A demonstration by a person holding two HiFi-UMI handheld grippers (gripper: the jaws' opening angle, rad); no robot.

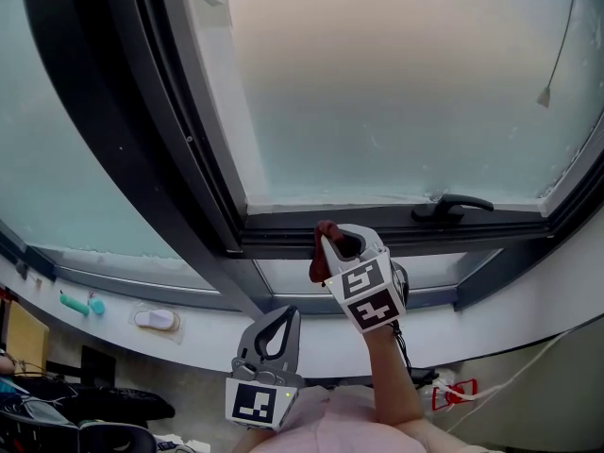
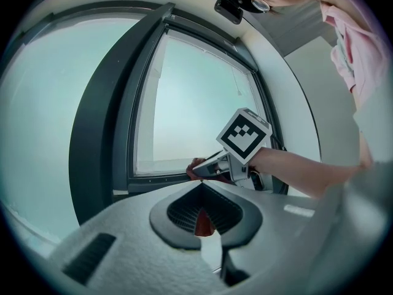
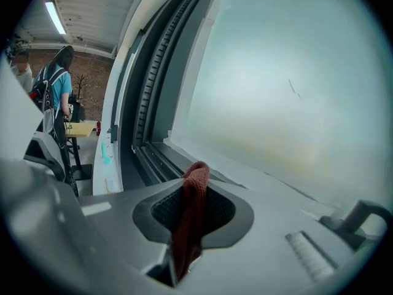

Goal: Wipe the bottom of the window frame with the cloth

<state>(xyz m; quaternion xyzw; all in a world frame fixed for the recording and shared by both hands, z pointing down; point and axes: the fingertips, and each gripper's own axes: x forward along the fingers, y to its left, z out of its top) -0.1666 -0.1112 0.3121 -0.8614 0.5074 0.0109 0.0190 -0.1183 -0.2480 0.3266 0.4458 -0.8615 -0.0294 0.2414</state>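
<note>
That cloth (image 1: 319, 264) is a dark rust-red with a ribbed weave, set against the charcoal-grey window frame (image 1: 283, 226). The right gripper (image 1: 329, 241) is pale grey with black ribbed lining, and its cube is patterned in black and white squares. The left gripper (image 1: 286, 314) has the same pale grey body and the same black-and-white marker. The glass (image 1: 396, 83) looks milky, whitish-teal low down and warming to a faint pink higher up. On the right there's a black handle (image 1: 451, 207). Below runs the white sill (image 1: 217, 338), with two teal bits (image 1: 83, 302) on it at the left. Nearest, the person's top (image 1: 326, 425) is soft pink. Far back are a bright blue shirt (image 3: 60, 91) and a red-brown brick wall (image 3: 92, 75).
</note>
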